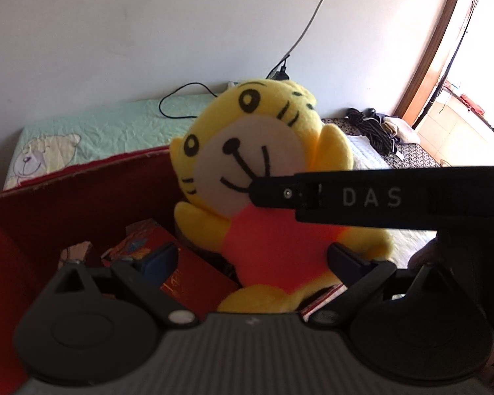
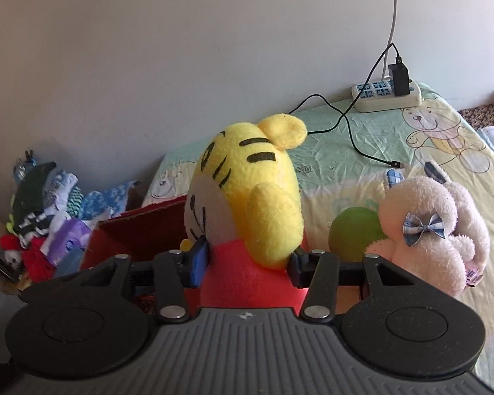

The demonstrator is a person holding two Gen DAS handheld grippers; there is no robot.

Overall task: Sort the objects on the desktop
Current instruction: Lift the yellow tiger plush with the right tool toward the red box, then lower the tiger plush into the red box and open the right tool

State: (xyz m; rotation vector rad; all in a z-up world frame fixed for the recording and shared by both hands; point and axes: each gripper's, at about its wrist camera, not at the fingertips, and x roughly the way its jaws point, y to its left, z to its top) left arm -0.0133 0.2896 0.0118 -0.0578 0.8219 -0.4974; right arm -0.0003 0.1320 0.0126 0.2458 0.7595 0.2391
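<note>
R gripper point(image 2: 247, 265) clamps yellow tiger plush point(image 2: 247, 204) at its red torso, held over red cardboard box point(image 1: 82, 197) | box holds red book point(image 1: 194, 276) + patterned packets, partly hidden | L gripper point(image 1: 252, 260) jaws wide, not pressing plush | white bunny plush point(image 2: 431, 230) + green ball point(image 2: 355, 230) on bed sheet point(image 2: 378, 151) beside box

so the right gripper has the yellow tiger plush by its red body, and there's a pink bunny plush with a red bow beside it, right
Not quite: the bow is blue checked, not red, as the right wrist view shows. The rest holds: the right gripper is clamped on the yellow tiger plush at its red body, with the pink bunny plush beside it.
</note>
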